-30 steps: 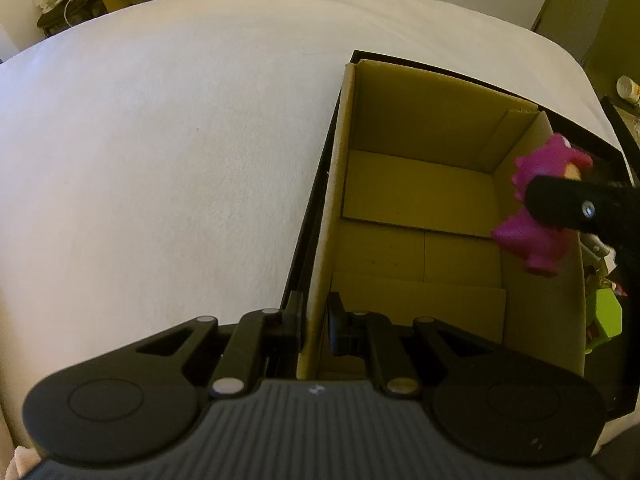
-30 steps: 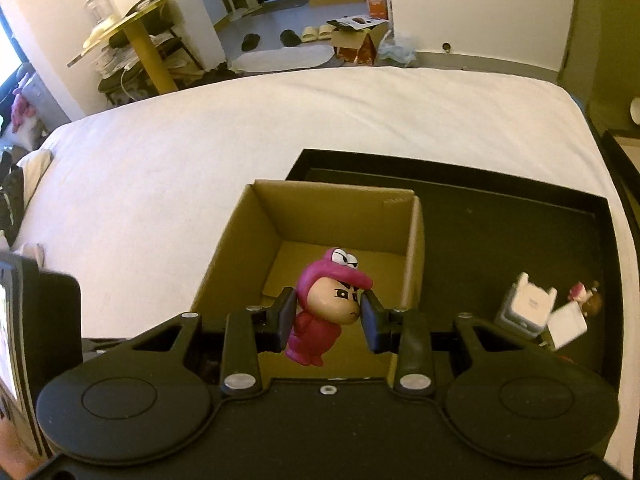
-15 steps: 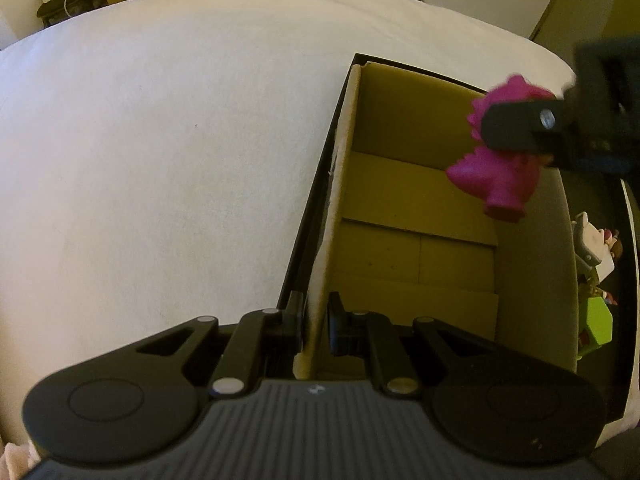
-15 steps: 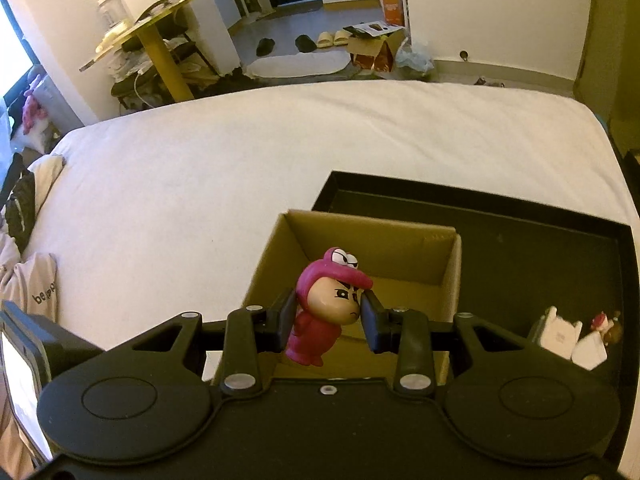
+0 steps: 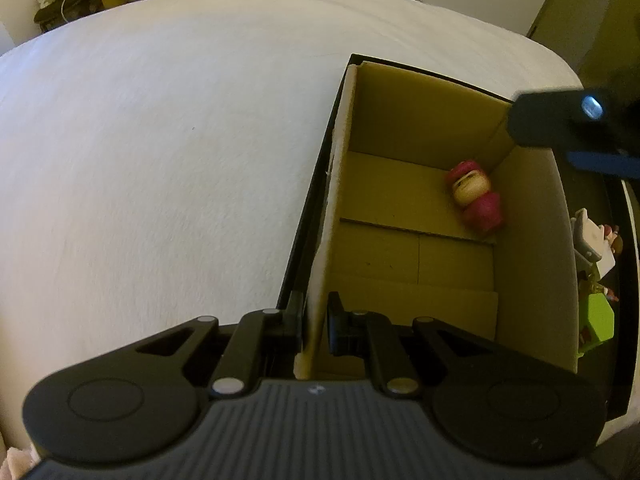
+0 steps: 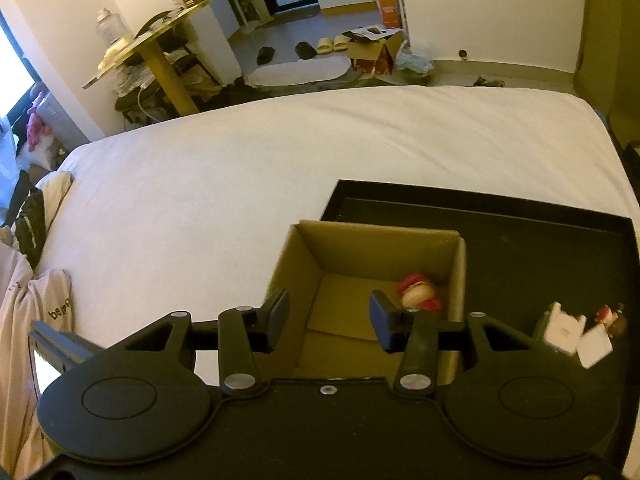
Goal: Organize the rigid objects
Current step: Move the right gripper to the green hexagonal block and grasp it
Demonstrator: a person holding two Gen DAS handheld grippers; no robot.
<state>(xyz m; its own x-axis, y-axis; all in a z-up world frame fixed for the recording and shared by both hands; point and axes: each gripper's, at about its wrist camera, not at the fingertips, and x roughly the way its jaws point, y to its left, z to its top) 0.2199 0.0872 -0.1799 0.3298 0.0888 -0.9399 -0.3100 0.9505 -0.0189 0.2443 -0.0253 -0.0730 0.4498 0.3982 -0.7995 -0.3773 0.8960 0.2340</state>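
Our right gripper (image 6: 329,321) has its jaws spread wide with nothing between them, above the cardboard box (image 6: 458,276); our left gripper (image 5: 315,326) has its jaws pinching the box's left wall (image 5: 326,236); the pink figurine (image 5: 476,202) lies on its side on the box floor, near the far right corner; the box stands in a black tray (image 6: 540,248) on the white bed (image 6: 240,184); only our left view shows a green toy (image 5: 598,322) outside the box's right wall; only our right view shows the tray's far half.
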